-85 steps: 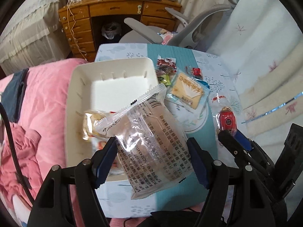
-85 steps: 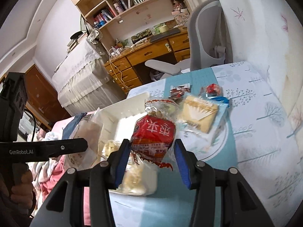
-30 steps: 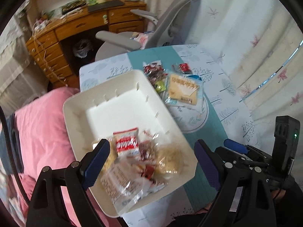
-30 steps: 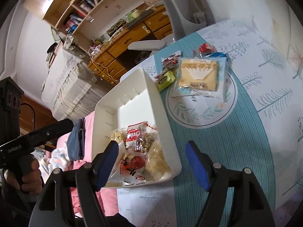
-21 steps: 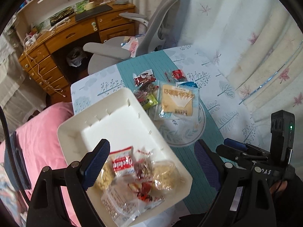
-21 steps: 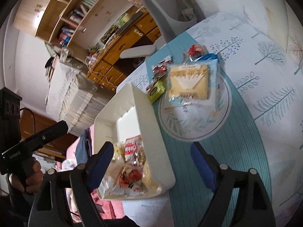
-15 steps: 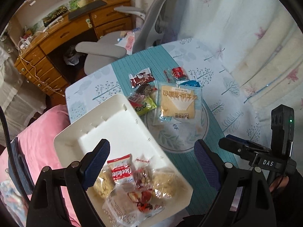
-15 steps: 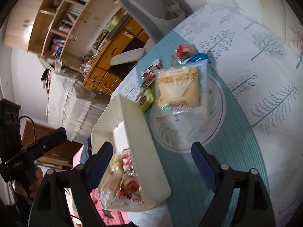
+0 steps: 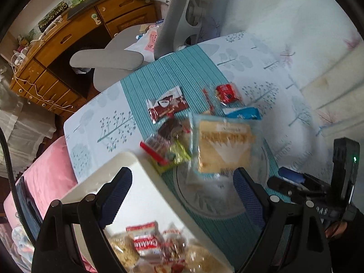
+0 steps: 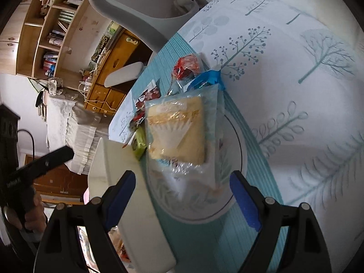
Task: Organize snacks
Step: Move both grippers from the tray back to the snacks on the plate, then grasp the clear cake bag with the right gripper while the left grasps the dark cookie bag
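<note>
A white bin (image 9: 145, 182) at the table's near left holds several snack packs (image 9: 145, 243). Beyond it on the teal runner lie a yellow cracker pack (image 9: 224, 145) on a round plate (image 9: 204, 202), a green pack (image 9: 175, 157), a dark red pack (image 9: 167, 107), a small red pack (image 9: 227, 93) and a blue pack (image 9: 242, 113). My left gripper (image 9: 182, 193) is open and empty above the bin's far edge. My right gripper (image 10: 183, 198) is open and empty above the plate (image 10: 200, 204), just short of the cracker pack (image 10: 177, 129); the bin (image 10: 127, 195) is at its left.
A grey office chair (image 9: 173, 29) stands at the table's far end, with a wooden desk (image 9: 68, 38) behind it. Pink bedding (image 9: 45, 173) lies left of the table. A curtain (image 9: 295, 22) hangs along the right. The right gripper's body (image 9: 318, 195) shows at lower right.
Both grippers let their snack packs go into the bin, opened wide and moved forward toward the loose packs. The cracker pack now sits closer in both views.
</note>
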`<state>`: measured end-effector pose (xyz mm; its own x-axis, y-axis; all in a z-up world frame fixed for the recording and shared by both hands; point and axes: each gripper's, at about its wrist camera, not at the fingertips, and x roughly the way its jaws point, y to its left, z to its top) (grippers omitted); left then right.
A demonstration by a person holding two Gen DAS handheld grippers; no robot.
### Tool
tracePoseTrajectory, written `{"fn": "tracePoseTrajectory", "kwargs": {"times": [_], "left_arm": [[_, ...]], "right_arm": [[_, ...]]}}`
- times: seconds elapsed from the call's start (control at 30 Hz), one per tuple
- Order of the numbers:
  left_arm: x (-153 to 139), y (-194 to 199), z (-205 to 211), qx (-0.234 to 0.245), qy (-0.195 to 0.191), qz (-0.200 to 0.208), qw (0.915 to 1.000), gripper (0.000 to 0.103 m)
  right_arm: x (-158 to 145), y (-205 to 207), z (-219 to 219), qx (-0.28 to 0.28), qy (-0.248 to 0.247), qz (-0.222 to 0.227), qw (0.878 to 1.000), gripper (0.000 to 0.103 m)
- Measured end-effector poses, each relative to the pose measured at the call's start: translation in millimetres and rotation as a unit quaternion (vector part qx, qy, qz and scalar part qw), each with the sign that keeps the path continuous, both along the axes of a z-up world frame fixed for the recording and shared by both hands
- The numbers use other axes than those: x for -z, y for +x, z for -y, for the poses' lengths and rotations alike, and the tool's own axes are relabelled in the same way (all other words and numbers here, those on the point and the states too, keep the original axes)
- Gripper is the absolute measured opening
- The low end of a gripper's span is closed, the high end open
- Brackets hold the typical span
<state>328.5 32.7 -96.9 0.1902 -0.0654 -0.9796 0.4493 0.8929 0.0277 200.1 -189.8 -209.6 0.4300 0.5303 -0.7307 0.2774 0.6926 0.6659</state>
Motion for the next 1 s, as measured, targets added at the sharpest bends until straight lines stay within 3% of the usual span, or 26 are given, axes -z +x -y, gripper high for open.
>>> {"fn": "tracePoseTrajectory", "kwargs": {"times": [0.43, 0.6, 0.87, 1.0], "left_arm": [[82, 61, 11, -0.091, 0.02, -0.077, 0.9926, 0.09], [101, 70, 11, -0.113, 0.016, -0.084, 0.9899, 0.089], [115, 77, 8, -0.138, 0.015, -0.076, 0.9875, 0.079], [115, 80, 6, -0.146, 0.01, -0.066, 0.9871, 0.071]], "right_arm": [[30, 42, -7, -0.049, -0.034, 0.006, 0.998, 0.086], [33, 51, -14, -0.064, -0.057, 0.017, 0.996, 0.086], [33, 57, -21, -0.068, -0.076, 0.038, 0.994, 0.084], [33, 59, -23, -0.065, -0.088, 0.043, 0.993, 0.073]]}}
